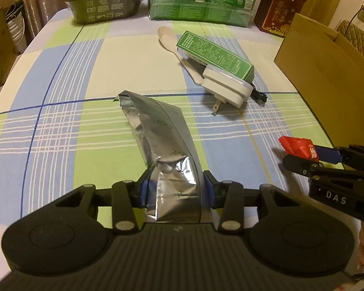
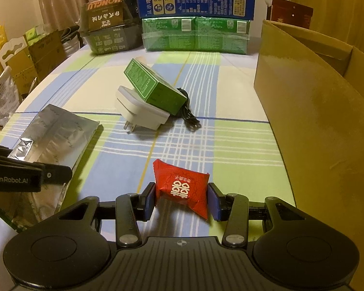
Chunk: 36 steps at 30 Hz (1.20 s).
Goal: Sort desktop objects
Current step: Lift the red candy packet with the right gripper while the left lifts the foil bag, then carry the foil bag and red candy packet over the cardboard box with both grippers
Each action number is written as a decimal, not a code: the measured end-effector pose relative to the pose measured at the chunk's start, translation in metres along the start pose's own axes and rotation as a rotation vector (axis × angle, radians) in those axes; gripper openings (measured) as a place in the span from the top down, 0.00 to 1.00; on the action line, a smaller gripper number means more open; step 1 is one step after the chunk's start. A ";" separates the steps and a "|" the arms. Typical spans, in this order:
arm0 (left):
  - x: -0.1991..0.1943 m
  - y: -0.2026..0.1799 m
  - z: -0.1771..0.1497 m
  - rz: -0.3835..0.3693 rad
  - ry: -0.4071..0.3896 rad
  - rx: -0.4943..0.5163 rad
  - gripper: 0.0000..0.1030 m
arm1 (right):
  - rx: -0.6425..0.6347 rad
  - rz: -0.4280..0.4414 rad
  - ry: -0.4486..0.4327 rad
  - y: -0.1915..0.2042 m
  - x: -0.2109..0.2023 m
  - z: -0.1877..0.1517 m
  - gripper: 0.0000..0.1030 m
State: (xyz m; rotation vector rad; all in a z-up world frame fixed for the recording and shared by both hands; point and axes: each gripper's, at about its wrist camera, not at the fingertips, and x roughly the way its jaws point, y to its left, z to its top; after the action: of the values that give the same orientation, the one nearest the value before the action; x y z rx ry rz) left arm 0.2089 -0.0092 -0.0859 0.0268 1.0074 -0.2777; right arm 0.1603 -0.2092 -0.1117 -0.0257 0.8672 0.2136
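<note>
The left tool (image 1: pixel 176 189) is clamped on the silver foil pouch (image 1: pixel 157 131); the right tool (image 2: pixel 182 201) grips the red candy packet (image 2: pixel 180 189), both low over the worktop (image 2: pixel 230 131). The slick, crumpling foil may slip during lifting; the packet may twist free.

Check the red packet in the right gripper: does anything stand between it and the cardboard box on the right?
Nothing visible does. The right gripper is shut on the red packet, and only bare tablecloth lies between it and the cardboard box. The box's inside is hidden.
</note>
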 end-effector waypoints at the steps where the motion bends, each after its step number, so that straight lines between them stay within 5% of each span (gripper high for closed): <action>1: -0.001 0.000 0.000 -0.005 -0.004 -0.006 0.63 | 0.001 0.000 -0.001 0.000 0.000 0.000 0.60; 20: -0.019 -0.013 -0.004 -0.012 -0.030 0.012 0.63 | 0.003 -0.004 -0.025 -0.005 -0.014 0.002 0.60; 36: -0.070 -0.055 -0.013 -0.047 -0.101 -0.003 0.63 | 0.002 0.001 -0.094 -0.013 -0.080 0.004 0.60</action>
State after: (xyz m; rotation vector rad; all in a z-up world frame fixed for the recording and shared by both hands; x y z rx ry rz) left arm 0.1493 -0.0453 -0.0290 -0.0136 0.9084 -0.3177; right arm 0.1161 -0.2357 -0.0495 -0.0139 0.7739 0.2130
